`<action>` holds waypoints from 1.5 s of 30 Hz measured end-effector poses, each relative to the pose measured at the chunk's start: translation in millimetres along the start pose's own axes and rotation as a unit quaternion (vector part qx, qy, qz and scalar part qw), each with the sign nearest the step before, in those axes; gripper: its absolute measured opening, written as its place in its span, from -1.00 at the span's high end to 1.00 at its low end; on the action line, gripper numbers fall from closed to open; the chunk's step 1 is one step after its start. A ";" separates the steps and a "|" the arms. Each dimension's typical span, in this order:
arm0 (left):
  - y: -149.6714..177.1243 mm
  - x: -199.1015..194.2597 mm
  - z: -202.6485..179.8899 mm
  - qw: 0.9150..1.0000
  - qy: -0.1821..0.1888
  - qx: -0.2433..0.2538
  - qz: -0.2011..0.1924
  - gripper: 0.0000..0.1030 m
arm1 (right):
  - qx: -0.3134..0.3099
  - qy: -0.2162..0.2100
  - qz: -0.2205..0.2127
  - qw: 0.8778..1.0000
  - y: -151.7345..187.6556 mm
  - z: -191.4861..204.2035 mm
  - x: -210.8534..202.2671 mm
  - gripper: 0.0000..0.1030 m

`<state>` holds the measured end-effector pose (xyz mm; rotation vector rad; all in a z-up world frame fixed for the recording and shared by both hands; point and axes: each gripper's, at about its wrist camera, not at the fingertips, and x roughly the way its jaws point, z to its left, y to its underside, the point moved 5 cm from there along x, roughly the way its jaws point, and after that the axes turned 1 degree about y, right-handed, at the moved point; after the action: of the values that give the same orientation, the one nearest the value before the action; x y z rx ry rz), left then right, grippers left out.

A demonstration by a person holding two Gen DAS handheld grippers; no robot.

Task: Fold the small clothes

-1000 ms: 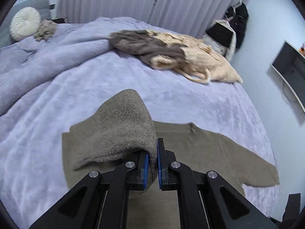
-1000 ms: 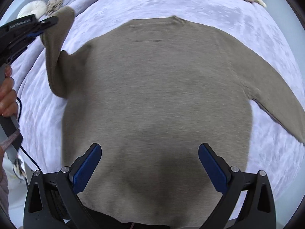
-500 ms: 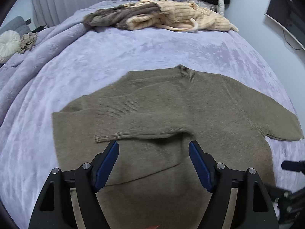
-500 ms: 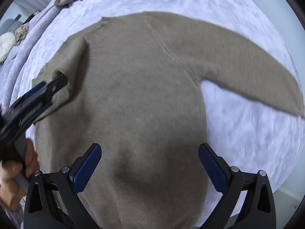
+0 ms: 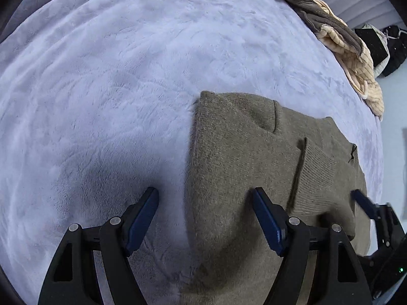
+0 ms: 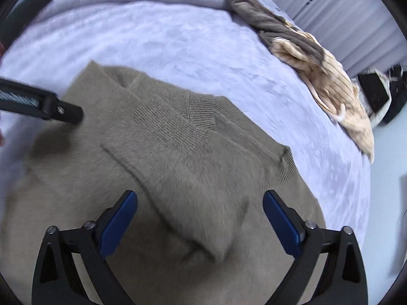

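An olive-brown knit sweater [image 5: 241, 157] lies flat on the lavender bed cover, with both sleeves folded in across its body [image 6: 178, 139]. My left gripper [image 5: 206, 216] is open and empty, low over the sweater's left edge, one finger over the cover and one over the knit. My right gripper [image 6: 201, 221] is open and empty, just above the folded right sleeve. In the right wrist view the left gripper's finger [image 6: 61, 109] shows over the sweater's left side. In the left wrist view the right gripper's finger [image 5: 363, 203] shows at the right.
The fluffy lavender bed cover [image 5: 101, 89] spreads wide to the left and beyond the sweater. A pile of grey and cream clothes [image 6: 305, 48] lies at the bed's far edge. Dark items [image 6: 381, 94] stand by the wall at right, curtains behind.
The left gripper let go of the left sleeve, which now lies across the body, and moved to the sweater's left edge. The right sleeve, earlier spread out, now lies folded in too.
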<state>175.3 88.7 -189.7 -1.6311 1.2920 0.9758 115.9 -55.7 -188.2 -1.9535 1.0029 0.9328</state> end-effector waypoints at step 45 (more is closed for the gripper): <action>-21.4 -11.0 -6.4 0.992 0.012 0.124 -0.006 0.81 | 0.491 -0.506 0.061 0.707 14.6 128.7 13.3 0.86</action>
<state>194.9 89.5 -174.4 -1.4597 1.3606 0.7568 74.9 42.6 -263.1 -0.3180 0.6711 1.0111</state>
